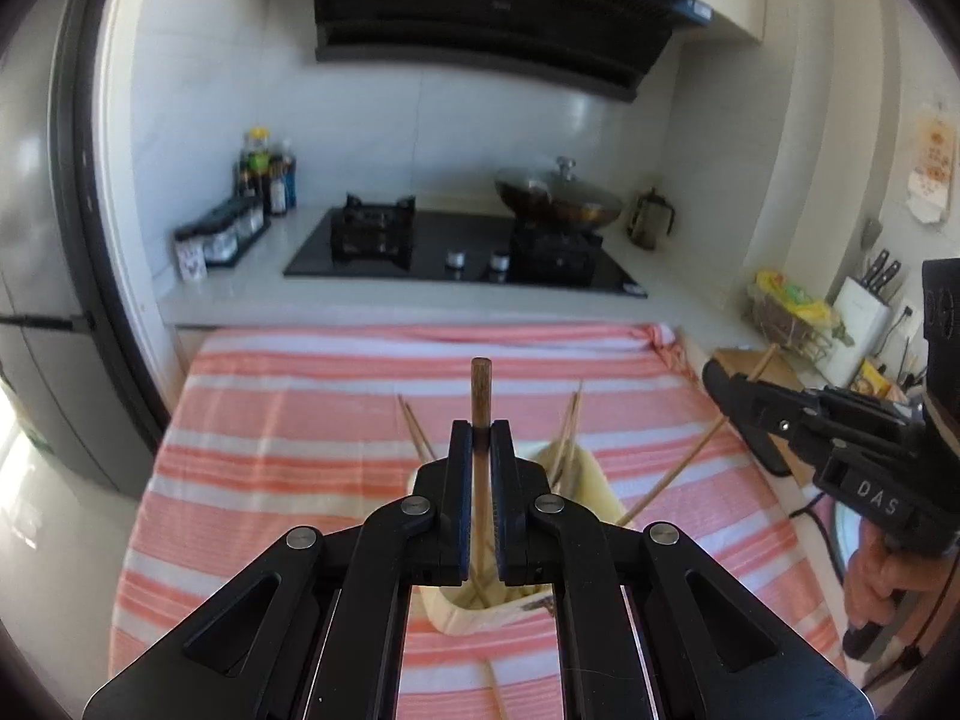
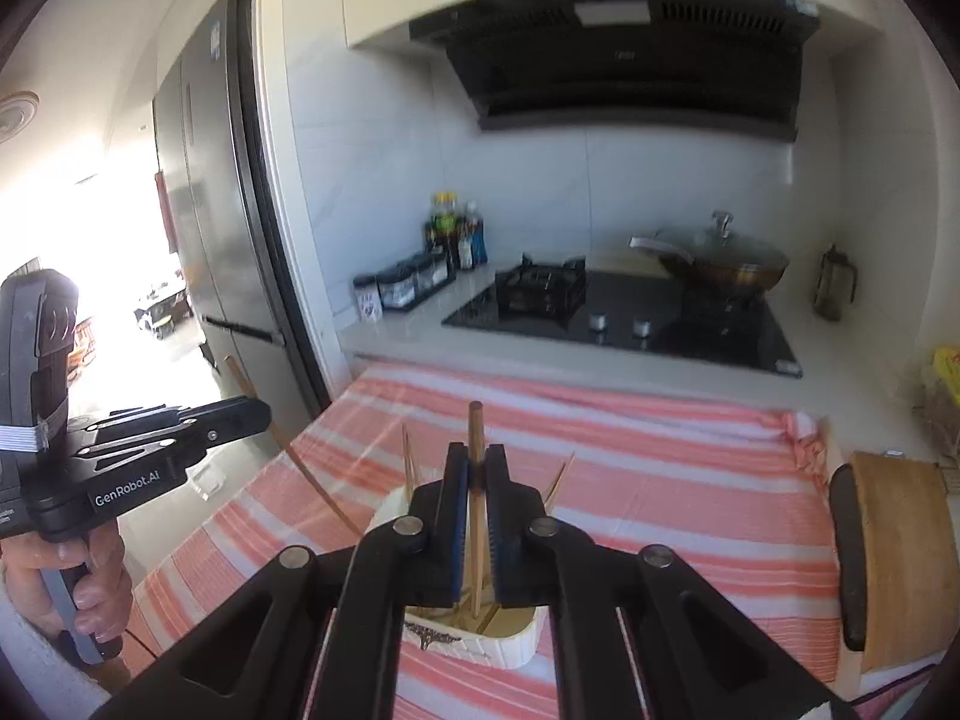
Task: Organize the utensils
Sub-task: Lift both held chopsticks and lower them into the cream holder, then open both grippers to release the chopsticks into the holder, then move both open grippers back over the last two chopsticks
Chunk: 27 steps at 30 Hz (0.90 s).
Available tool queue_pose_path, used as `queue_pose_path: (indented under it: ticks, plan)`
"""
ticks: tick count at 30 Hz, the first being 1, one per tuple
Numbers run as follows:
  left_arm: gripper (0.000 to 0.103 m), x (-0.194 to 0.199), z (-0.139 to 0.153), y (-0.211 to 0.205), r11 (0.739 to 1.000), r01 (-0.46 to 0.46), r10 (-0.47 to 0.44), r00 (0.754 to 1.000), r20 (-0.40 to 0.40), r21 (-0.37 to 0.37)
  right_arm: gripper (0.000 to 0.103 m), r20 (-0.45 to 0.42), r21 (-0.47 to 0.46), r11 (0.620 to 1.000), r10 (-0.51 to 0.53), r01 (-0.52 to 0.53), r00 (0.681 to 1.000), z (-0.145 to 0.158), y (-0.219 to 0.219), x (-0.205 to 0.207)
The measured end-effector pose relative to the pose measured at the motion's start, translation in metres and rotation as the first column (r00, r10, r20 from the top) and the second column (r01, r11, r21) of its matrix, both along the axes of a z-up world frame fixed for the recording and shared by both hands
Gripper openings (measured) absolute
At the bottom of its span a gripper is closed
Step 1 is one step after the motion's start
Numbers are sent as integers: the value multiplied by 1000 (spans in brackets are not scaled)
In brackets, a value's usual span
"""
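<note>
A cream utensil holder (image 1: 585, 480) stands on the pink striped cloth (image 1: 300, 420), with several wooden chopsticks (image 1: 567, 426) leaning in it. My left gripper (image 1: 480, 429) is shut on one wooden chopstick (image 1: 481, 387), held upright over the holder. In the right wrist view, my right gripper (image 2: 477, 456) is shut on another wooden chopstick (image 2: 476, 432), its lower end down inside the holder (image 2: 510, 642). Each gripper also shows in the other's view, the right one (image 1: 744, 402) and the left one (image 2: 240, 414), each with a chopstick.
A black gas hob (image 1: 456, 252) with a lidded wok (image 1: 558, 195) sits behind the cloth. Spice jars and bottles (image 1: 240, 222) stand at back left. A fridge (image 2: 198, 210) is at left. A wooden cutting board (image 2: 900, 552) lies at right, a knife block (image 1: 858, 312) beyond.
</note>
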<state>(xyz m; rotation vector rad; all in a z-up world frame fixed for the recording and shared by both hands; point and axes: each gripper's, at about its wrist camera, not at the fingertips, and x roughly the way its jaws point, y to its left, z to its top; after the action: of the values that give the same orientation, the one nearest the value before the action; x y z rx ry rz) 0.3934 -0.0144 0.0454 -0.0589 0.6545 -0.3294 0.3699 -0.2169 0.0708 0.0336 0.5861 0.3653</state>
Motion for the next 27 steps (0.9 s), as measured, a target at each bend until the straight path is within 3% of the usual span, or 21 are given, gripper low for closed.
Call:
queue_pose_path:
  ticks: [5, 6, 7, 8, 9, 10, 13, 16, 20, 24, 27]
  plan:
    - [5, 26, -43, -13, 999, 35, -31, 987, -157, 25, 7, -162, 24, 1000, 14, -10, 987, -52, 14, 44]
    - [10, 26, -47, -15, 999, 35, -31, 985, -168, 24, 9, -172, 46, 999, 29, -21, 985, -58, 17, 49]
    - [23, 26, -50, -15, 999, 36, -33, 983, -180, 17, 9, -178, 57, 998, 32, -22, 983, -62, 18, 53]
    - [32, 24, -50, -12, 999, 34, -32, 982, -188, 7, 20, -177, 67, 998, 25, -13, 984, -64, 19, 55]
    - [50, 20, -49, -10, 999, 33, -33, 982, -185, -2, 35, -168, 88, 996, 17, -2, 986, -64, 17, 55]
    - [60, 14, -47, -6, 999, 32, -33, 984, -174, -6, 40, -150, 115, 993, 6, 11, 989, -60, 13, 52]
    - [74, -9, -41, 5, 999, 48, -46, 988, -147, 11, 45, -93, 151, 987, -35, 48, 995, -43, 1, 31]
    - [87, -45, -53, 19, 997, 75, -70, 985, -158, 25, 48, -45, 76, 995, -53, 57, 998, -35, -12, -2]
    - [88, -107, -106, 36, 998, 61, -54, 972, -227, 22, 58, -52, -55, 997, -49, 46, 997, -66, -34, -66]
    - [88, -163, -162, 43, 999, -38, 38, 955, -294, 5, 58, -135, -157, 982, -126, 105, 983, -147, -55, -138]
    - [88, -189, -184, 36, 998, -57, 48, 943, -328, -20, 58, -224, -169, 973, -191, 155, 956, -199, -67, -187]
